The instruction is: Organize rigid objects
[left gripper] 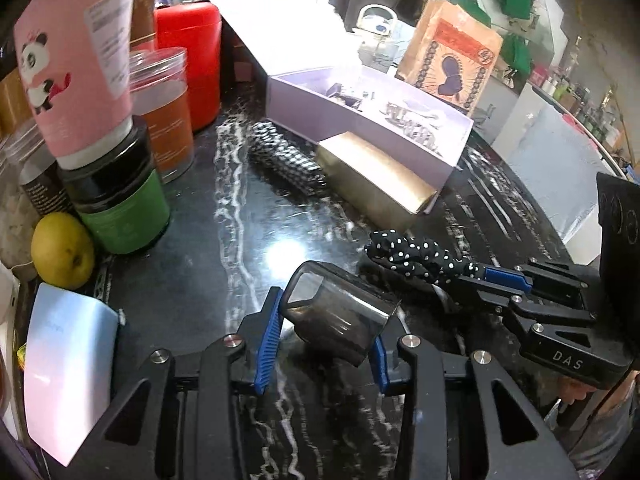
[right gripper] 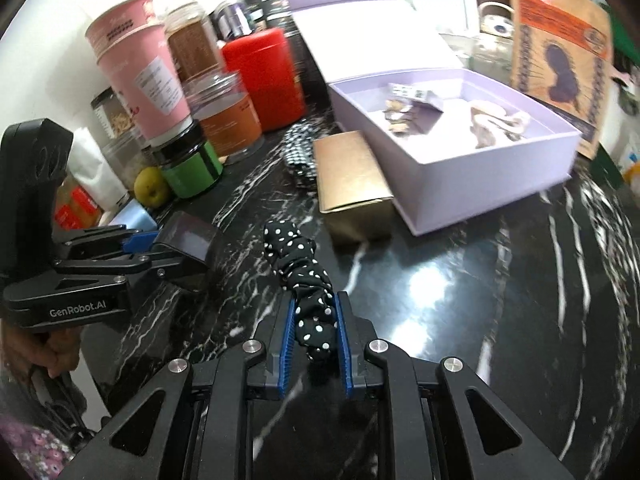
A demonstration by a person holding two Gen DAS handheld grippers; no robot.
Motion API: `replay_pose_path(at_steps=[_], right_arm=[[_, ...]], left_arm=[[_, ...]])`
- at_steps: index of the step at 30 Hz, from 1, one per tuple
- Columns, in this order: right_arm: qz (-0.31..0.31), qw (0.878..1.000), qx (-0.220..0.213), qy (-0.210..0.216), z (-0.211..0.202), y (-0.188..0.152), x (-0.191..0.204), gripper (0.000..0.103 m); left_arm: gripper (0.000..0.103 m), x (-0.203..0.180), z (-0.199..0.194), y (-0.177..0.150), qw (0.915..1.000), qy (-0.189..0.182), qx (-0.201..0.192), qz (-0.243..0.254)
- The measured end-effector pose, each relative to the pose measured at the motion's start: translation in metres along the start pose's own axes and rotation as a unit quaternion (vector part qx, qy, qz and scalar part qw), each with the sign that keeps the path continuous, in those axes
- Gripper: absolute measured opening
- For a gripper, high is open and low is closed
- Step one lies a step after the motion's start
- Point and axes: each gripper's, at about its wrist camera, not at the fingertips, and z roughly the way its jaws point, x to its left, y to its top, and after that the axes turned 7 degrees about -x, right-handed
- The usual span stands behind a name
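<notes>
My left gripper (left gripper: 326, 332) is shut on a smoky clear plastic cap (left gripper: 340, 312), held just above the black marble counter; it also shows in the right wrist view (right gripper: 188, 248). My right gripper (right gripper: 316, 328) is shut on a black polka-dot scrunchie (right gripper: 304, 272), which also shows in the left wrist view (left gripper: 412, 258). An open lilac box (right gripper: 460, 148) with small items inside stands behind, with a gold carton (right gripper: 352, 184) lying against its front. A black-and-white checked scrunchie (left gripper: 284, 160) lies beside the carton.
Along the left stand a pink panda tube (left gripper: 80, 56) on a green jar (left gripper: 120, 208), an orange-labelled jar (left gripper: 164, 112), a red canister (left gripper: 192, 64), a yellow-green fruit (left gripper: 62, 250) and a pale blue box (left gripper: 68, 364). A brown paper bag (right gripper: 560, 52) stands behind the box.
</notes>
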Motion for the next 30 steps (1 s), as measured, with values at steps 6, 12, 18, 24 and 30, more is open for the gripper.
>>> replay_pose_path(at_steps=[6,12,18,24,30], right_arm=[[0.026,0.999,-0.018,-0.014,-0.022,-0.005,-0.009,0.019],[0.057,0.997,-0.033,-0.029,-0.04,-0.014,-0.02,0.019],[0.073,0.995,-0.042,-0.052,-0.058,-0.024,-0.029,0.019],[0.085,0.993,-0.053,-0.065,-0.071,-0.026,-0.035,0.019],[0.081,0.992,-0.061,-0.071,-0.08,-0.02,-0.042,0.019]], left_arm=[[0.038,-0.022,-0.005,0.006,0.9996,-0.017,-0.006,0.023],[0.038,-0.043,-0.006,0.01,0.9988,-0.035,-0.006,0.033],[0.038,-0.063,-0.003,0.013,0.9973,-0.054,-0.001,0.05],[0.038,-0.075,-0.001,0.018,0.9961,-0.066,0.002,0.058],[0.038,-0.086,-0.004,0.028,0.9955,-0.07,-0.005,0.064]])
